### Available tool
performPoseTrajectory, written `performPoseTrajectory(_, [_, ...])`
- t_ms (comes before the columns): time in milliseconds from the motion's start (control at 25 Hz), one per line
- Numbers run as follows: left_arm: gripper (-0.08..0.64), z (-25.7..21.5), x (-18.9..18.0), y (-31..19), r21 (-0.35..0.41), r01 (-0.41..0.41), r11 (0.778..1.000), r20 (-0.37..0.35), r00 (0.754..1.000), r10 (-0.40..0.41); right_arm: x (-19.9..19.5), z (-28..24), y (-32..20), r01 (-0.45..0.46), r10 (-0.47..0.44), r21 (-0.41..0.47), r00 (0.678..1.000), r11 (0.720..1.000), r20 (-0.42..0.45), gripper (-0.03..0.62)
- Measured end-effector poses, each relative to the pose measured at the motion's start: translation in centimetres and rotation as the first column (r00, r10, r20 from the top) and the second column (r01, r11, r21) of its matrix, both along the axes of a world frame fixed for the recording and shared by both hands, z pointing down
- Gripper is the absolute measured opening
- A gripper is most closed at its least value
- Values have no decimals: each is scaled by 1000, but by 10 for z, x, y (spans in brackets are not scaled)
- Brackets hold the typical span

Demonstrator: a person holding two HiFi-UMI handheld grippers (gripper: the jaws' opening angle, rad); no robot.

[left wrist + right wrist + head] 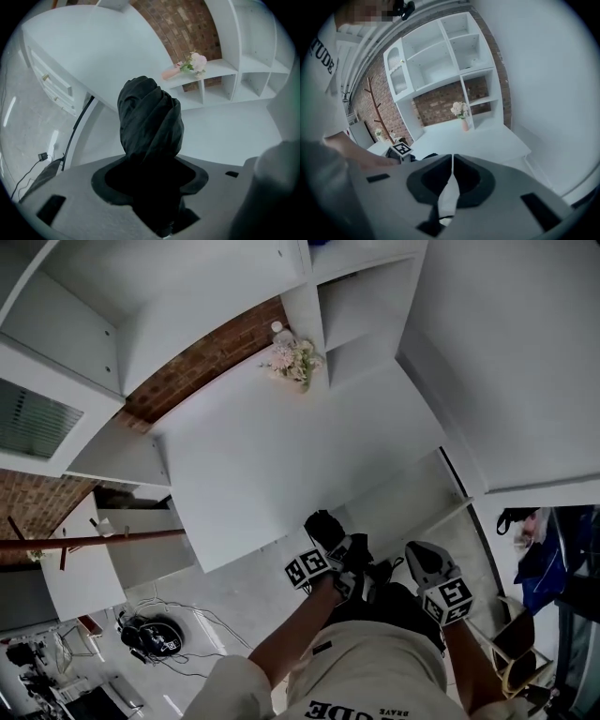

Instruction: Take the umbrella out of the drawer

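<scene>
Black umbrella (150,119) sits gripped inside left claw (151,165); right claw (453,158) closed, empty.

The umbrella (150,119) is plain black, its folded cloth without any print. The left gripper (150,180) and the right gripper (453,171) are grey with black pads, and each carries a cube (309,569) patterned with black-and-white square markers. The desk (272,465) and shelves (366,306) are white, the wall (202,362) red-brown brick, the flowers (296,360) pale pink and white, their vase (169,73) pink, the coat stand (94,540) reddish brown, the floor (234,601) pale grey
</scene>
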State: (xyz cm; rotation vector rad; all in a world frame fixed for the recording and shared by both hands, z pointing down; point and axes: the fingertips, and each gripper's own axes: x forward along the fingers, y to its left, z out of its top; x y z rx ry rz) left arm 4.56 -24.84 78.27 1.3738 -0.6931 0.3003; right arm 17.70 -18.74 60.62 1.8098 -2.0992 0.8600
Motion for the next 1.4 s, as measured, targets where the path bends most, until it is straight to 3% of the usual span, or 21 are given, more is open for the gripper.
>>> performPoseTrajectory(240, [244,-43,8,-8,174,-63,983,-19,998,68,11,-22,14,-24,25,52,1000,998,-10,31])
performPoseTrajectory(440, [244,-84,16,-3,344,-95,934,-26,994,110,10,-34,35,-10,9,83,1000,997,8,31])
performPoseTrajectory(680, [244,-124,18,14,524,-111,844,1,992,130,8,-37,71,2,-8,112,999,994,49,31])
performPoseTrajectory(880, [244,-150,14,42,645,-136,752,46,989,140,7,-33,110,12,-21,137,998,990,64,31])
performPoseTrajectory(1120, [244,-182,7,83,741,-171,650,90,984,156,5,-43,152,9,-22,179,997,984,70,31])
performPoseTrajectory(1400, [244,-209,-10,131,813,-191,551,127,980,153,-7,-52,190,42,-59,223,996,974,67,31])
